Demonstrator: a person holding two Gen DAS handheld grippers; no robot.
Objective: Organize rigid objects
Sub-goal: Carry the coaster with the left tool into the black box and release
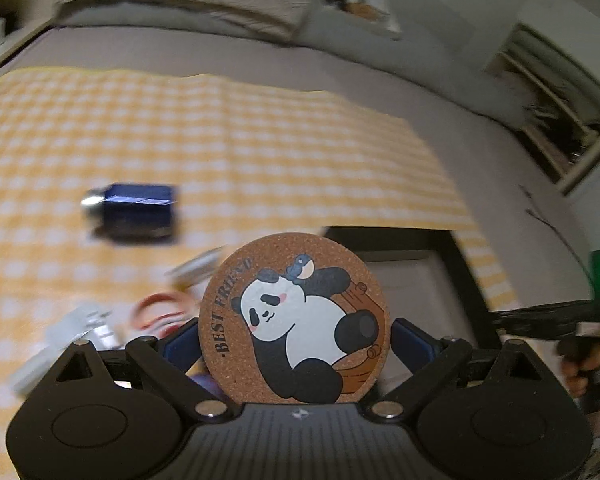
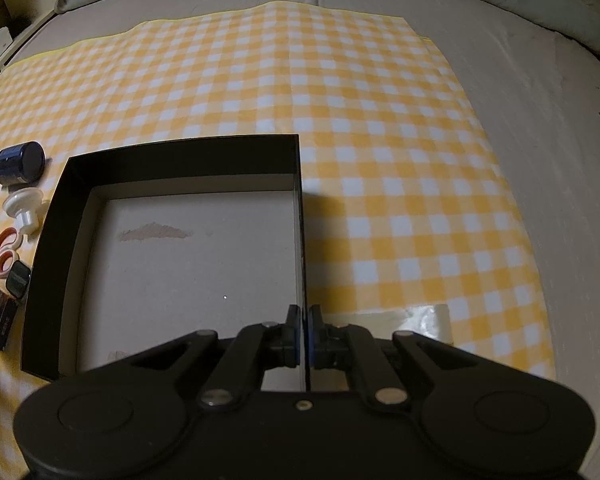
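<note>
The round cork coaster (image 1: 294, 320), printed with a panda and the words "BEST FRIEND", stands on edge between the blue pads of the left gripper (image 1: 296, 340), which is clamped on its two sides and holds it above the yellow checked cloth (image 1: 260, 140). Behind it lie a dark blue jar (image 1: 134, 210) on its side and orange-handled scissors (image 1: 160, 310), both blurred. The black box (image 2: 180, 152) sits open on the cloth with its pale floor bare. The right gripper (image 2: 305, 334) is closed on the box's right wall. Left of the box lie the jar, a white plug-shaped piece (image 2: 23, 206) and the scissors.
</note>
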